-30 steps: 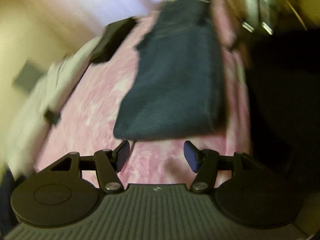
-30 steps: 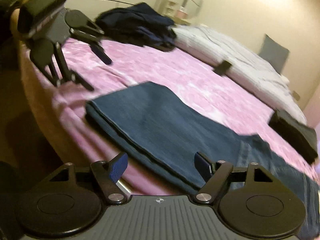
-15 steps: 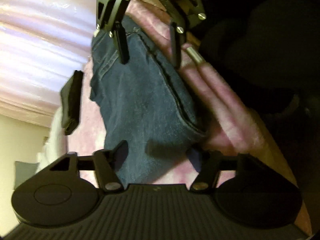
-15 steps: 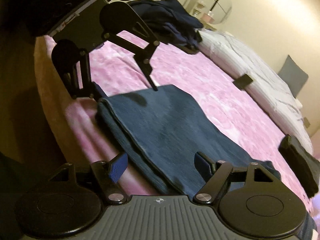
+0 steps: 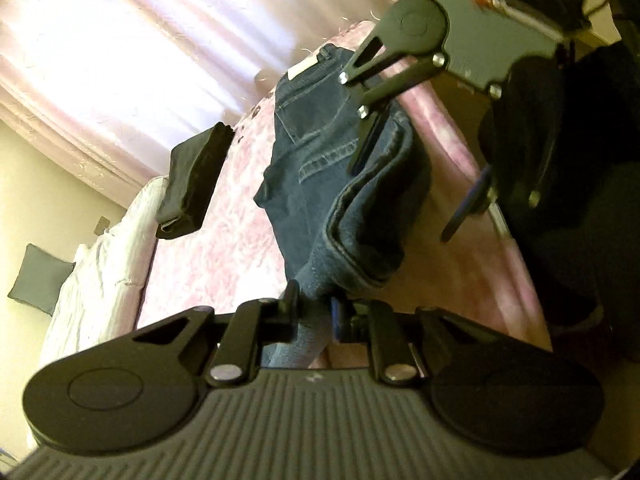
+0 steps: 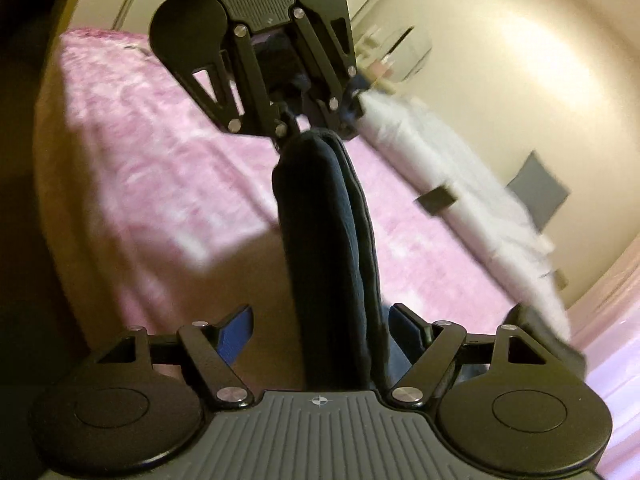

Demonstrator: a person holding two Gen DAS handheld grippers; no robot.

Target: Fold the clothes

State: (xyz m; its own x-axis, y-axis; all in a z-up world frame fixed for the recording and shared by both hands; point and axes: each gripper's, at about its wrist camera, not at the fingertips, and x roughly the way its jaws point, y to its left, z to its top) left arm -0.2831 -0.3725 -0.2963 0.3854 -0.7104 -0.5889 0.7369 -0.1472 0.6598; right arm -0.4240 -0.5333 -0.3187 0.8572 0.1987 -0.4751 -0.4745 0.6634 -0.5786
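Left wrist: left gripper point(image 5: 315, 308) closing on jeans point(image 5: 344, 184).

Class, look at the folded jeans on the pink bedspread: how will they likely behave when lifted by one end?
The jeans look floppy: the end in the closing left gripper bunches into a roll. They probably sag, since the fabric drapes between the left gripper and the open right gripper. The thick layered denim suggests some weight, so the fold may slide apart.
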